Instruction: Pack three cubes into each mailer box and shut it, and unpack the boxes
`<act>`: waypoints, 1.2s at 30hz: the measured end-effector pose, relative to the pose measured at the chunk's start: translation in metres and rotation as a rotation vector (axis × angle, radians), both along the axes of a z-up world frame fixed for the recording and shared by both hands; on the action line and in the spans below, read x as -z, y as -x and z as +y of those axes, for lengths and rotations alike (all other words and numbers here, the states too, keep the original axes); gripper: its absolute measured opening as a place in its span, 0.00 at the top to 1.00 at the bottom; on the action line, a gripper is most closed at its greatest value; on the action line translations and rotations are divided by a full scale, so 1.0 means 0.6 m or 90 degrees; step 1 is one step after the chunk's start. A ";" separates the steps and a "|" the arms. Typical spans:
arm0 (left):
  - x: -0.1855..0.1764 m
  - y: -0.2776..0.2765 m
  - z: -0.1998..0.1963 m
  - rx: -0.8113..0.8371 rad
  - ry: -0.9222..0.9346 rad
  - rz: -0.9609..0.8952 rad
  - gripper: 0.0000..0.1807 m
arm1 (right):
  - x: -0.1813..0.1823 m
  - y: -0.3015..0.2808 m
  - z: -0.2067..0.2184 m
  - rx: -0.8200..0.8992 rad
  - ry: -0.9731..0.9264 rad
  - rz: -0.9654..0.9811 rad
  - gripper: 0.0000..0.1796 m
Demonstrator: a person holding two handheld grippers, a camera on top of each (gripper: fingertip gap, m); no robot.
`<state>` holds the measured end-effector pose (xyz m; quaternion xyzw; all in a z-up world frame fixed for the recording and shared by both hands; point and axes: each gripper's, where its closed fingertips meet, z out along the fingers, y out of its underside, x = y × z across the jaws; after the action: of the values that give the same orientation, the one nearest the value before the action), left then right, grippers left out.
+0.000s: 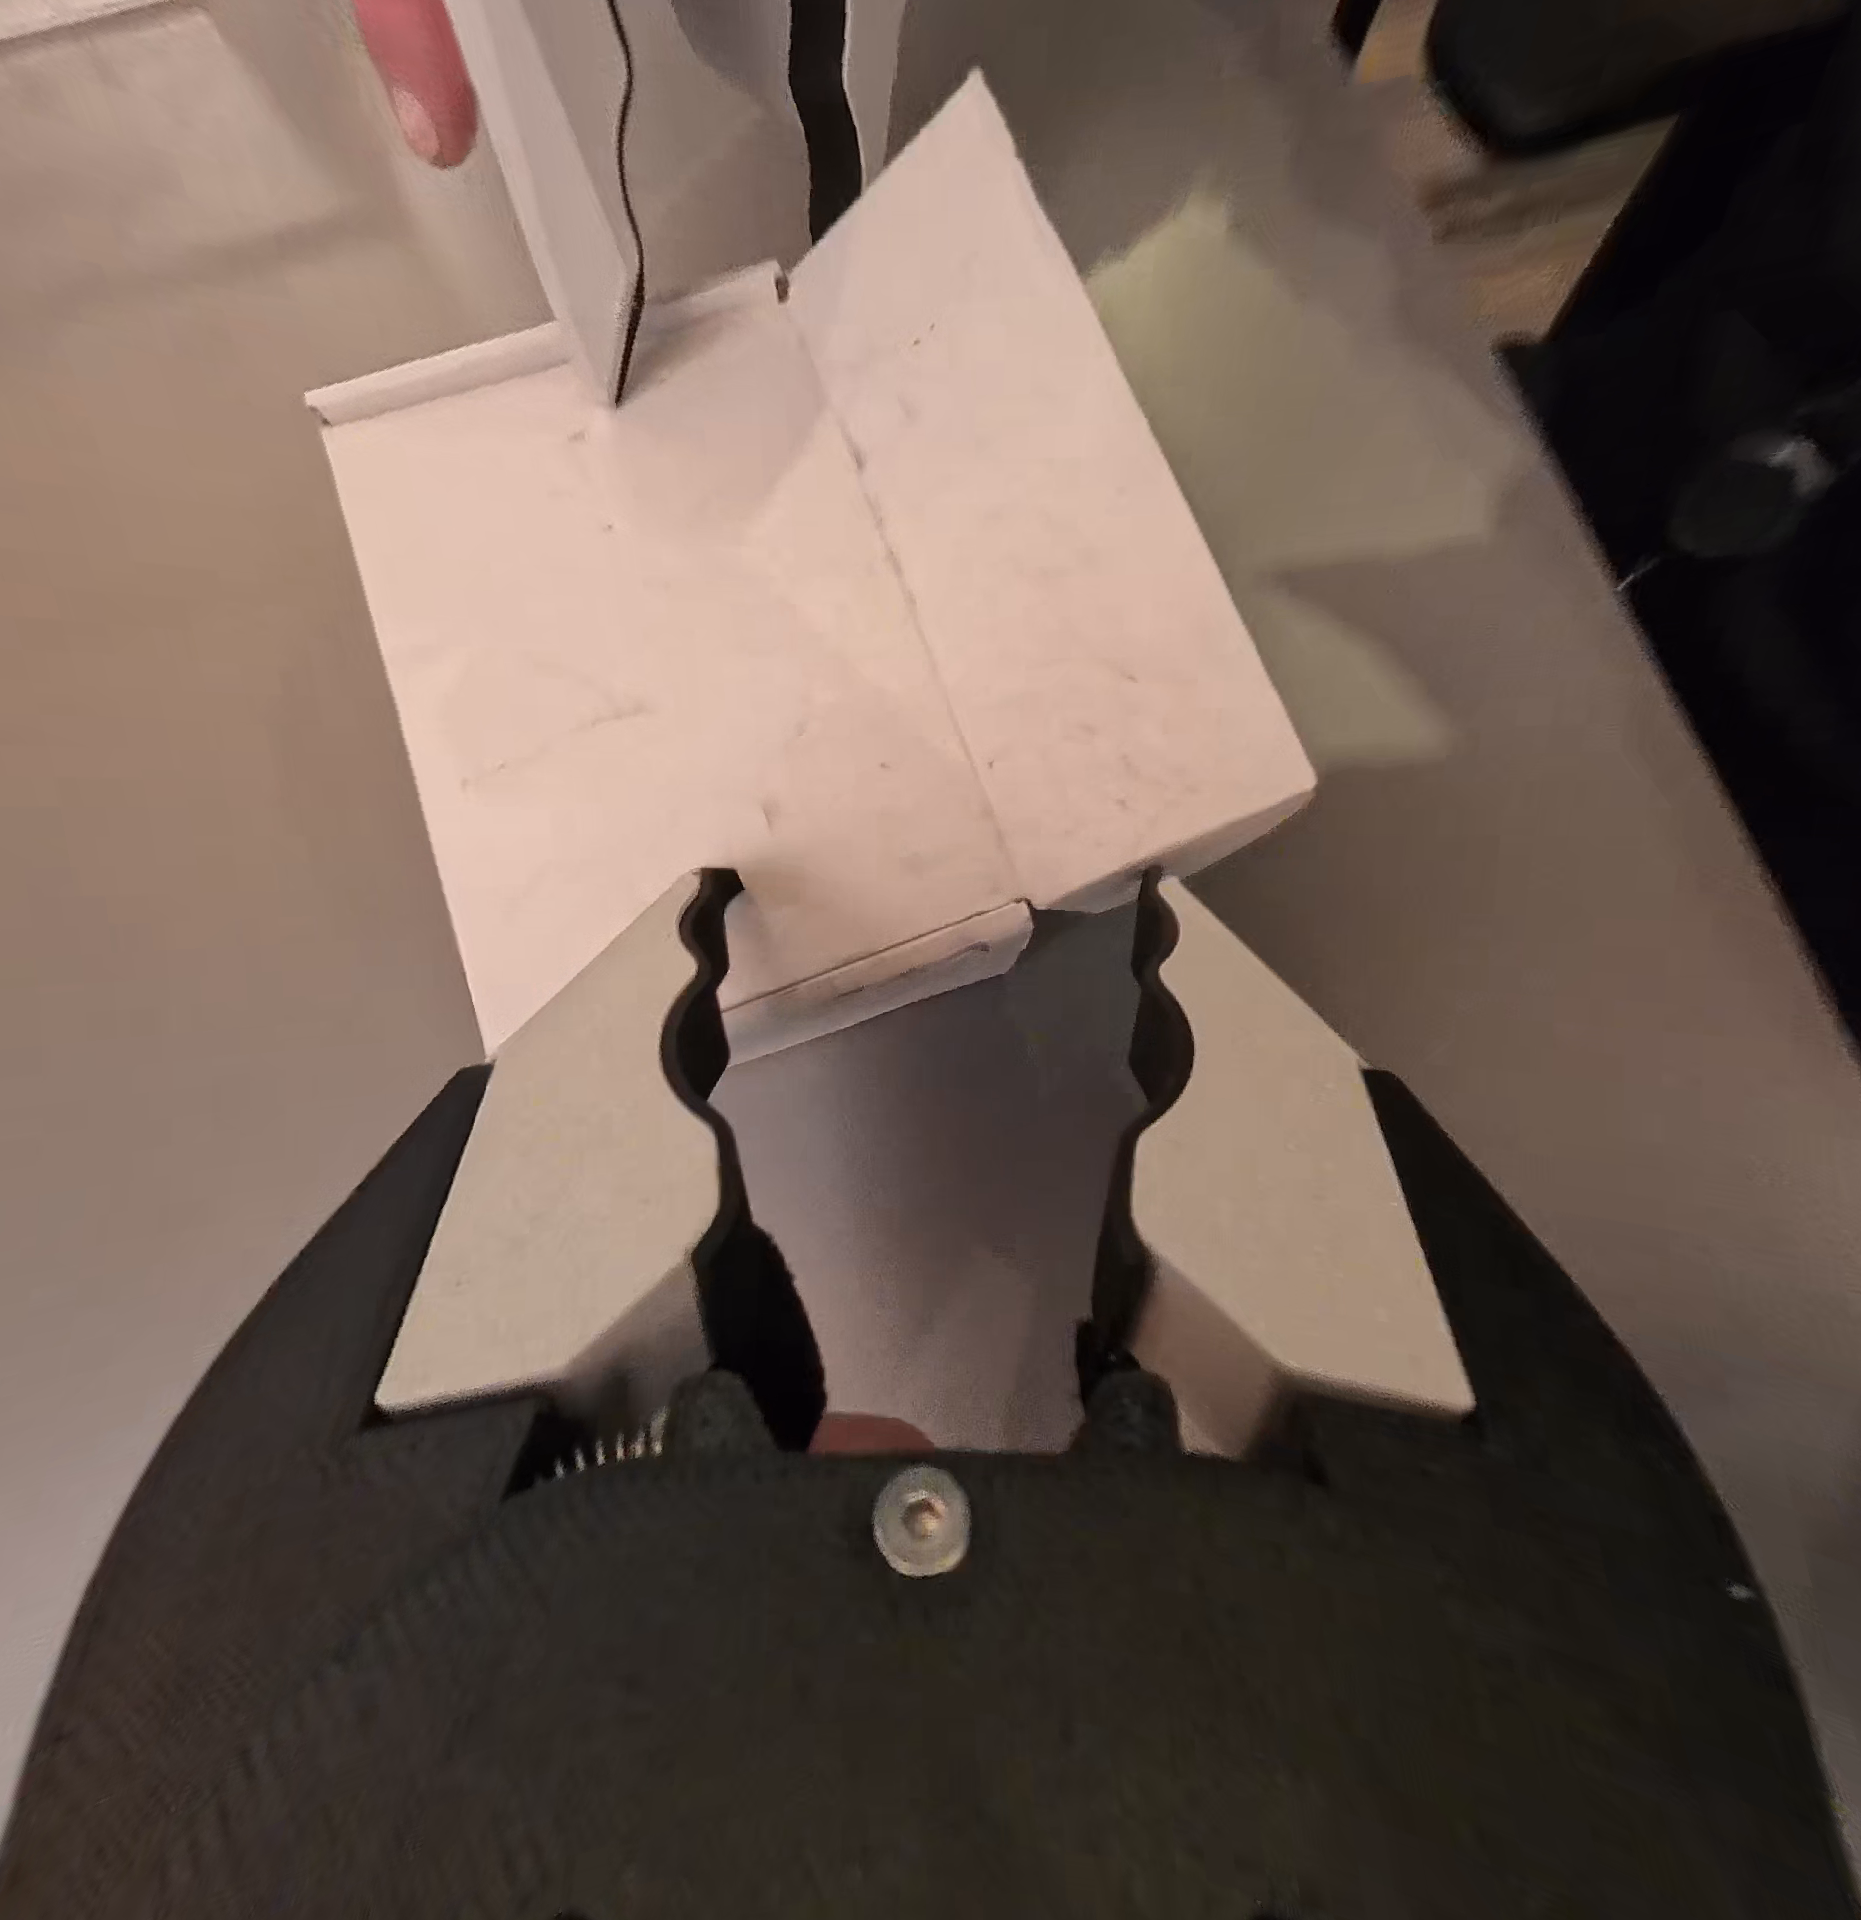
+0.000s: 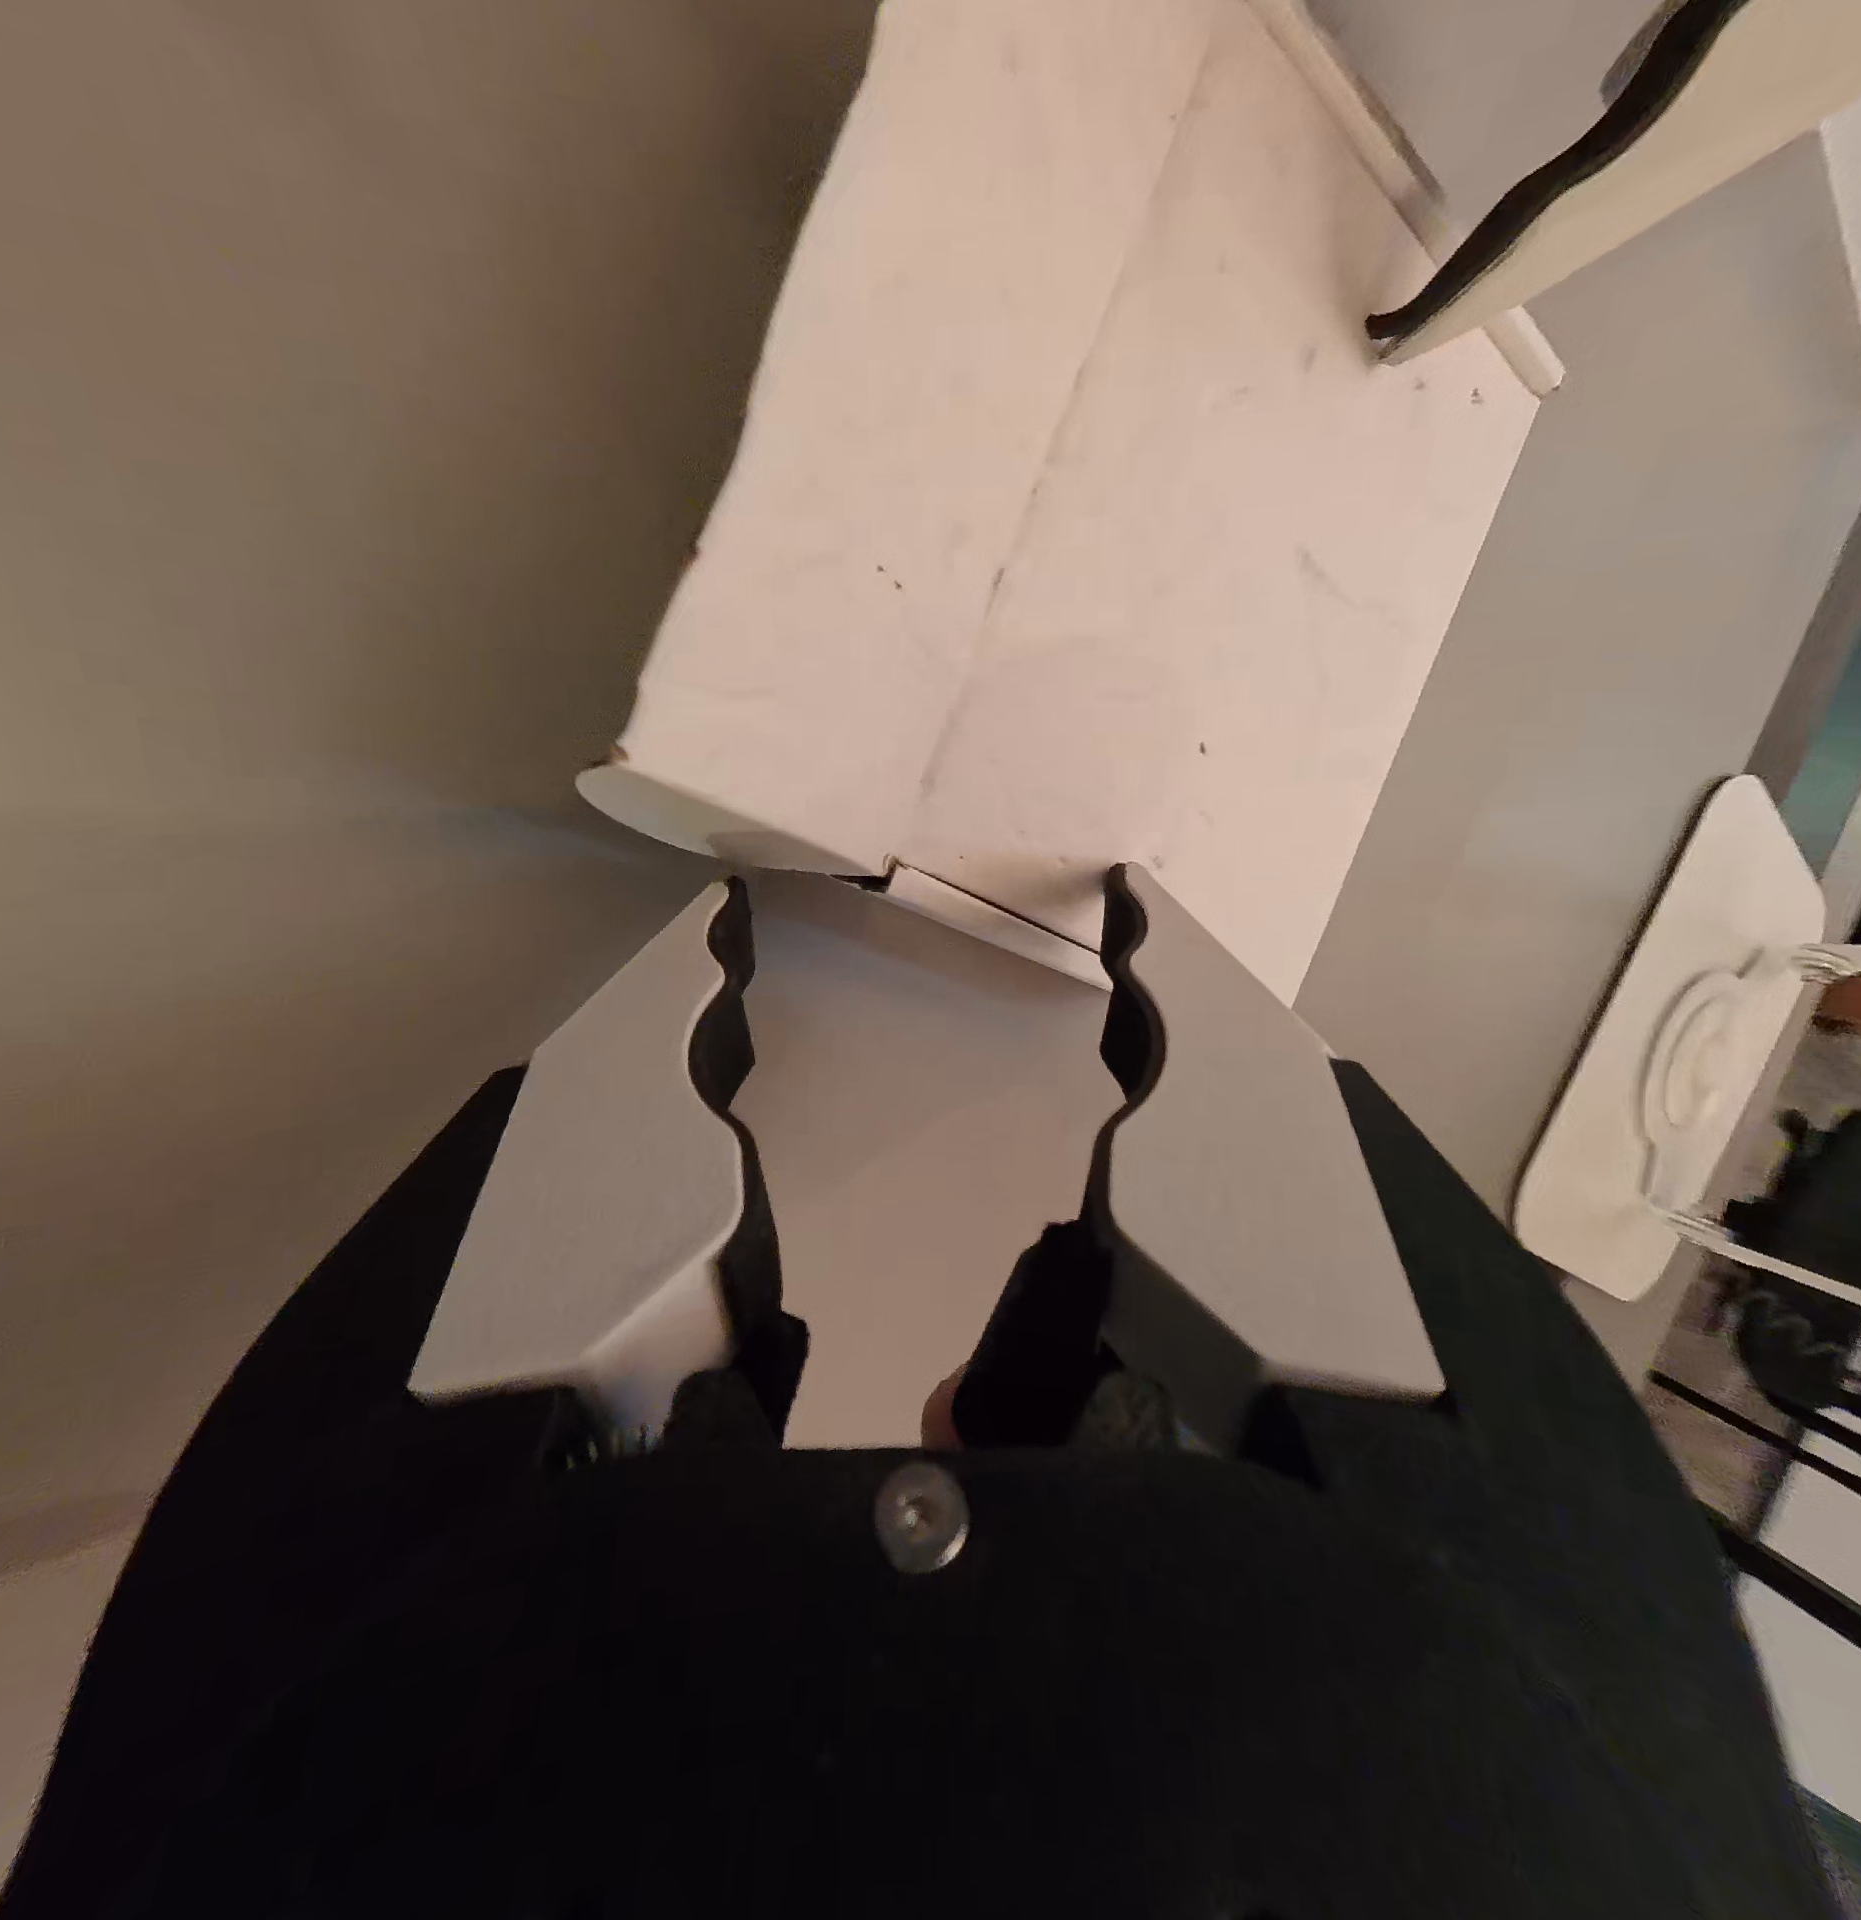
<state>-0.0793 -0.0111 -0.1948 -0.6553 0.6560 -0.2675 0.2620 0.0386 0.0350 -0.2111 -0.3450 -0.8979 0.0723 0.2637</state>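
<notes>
A white mailer box lies on the grey table with its lid down. One long flap along its right side slants upward. No cubes show. My left gripper is open and empty, with its fingertips at the near end of the box. One finger of the right gripper comes down onto the far end. In the right wrist view the same box runs away from my right gripper. That gripper is open and empty, with its tips at the near end. A left gripper finger rests on the far end.
A pink blurred object is at the far left, beyond the box. Dark objects stand past the table's right edge. A white moulded lid or tray and a clear rack sit to the right of the box.
</notes>
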 end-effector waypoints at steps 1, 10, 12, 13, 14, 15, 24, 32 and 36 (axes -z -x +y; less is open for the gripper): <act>-0.003 0.000 0.001 -0.004 0.028 -0.020 0.57 | -0.001 0.000 -0.001 0.002 0.018 -0.002 0.63; -0.015 0.002 0.001 -0.009 0.109 -0.082 0.60 | -0.014 0.003 -0.006 0.014 0.163 -0.030 0.66; -0.014 0.005 0.005 -0.016 0.100 -0.085 0.63 | -0.016 0.005 -0.004 0.019 0.179 -0.019 0.68; -0.014 0.005 0.004 -0.016 0.099 -0.085 0.62 | -0.016 0.006 -0.004 0.021 0.181 -0.018 0.69; -0.014 0.005 0.003 -0.018 0.095 -0.085 0.62 | -0.017 0.006 -0.004 0.024 0.184 -0.019 0.69; -0.013 0.005 0.003 -0.020 0.092 -0.085 0.62 | -0.018 0.007 -0.004 0.027 0.190 -0.021 0.69; -0.008 0.004 0.008 -0.043 0.038 -0.082 0.63 | -0.019 0.010 -0.005 0.050 0.191 -0.009 0.71; -0.002 -0.003 0.006 -0.074 -0.025 -0.091 0.61 | -0.014 0.012 -0.004 0.053 0.117 0.031 0.72; 0.001 -0.006 0.005 -0.095 -0.057 -0.084 0.60 | -0.013 0.012 -0.004 0.055 0.109 0.038 0.72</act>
<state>-0.0757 -0.0080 -0.1951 -0.6710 0.5978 -0.2603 0.3530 0.0313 0.0327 -0.2032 -0.4024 -0.8644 0.1476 0.2628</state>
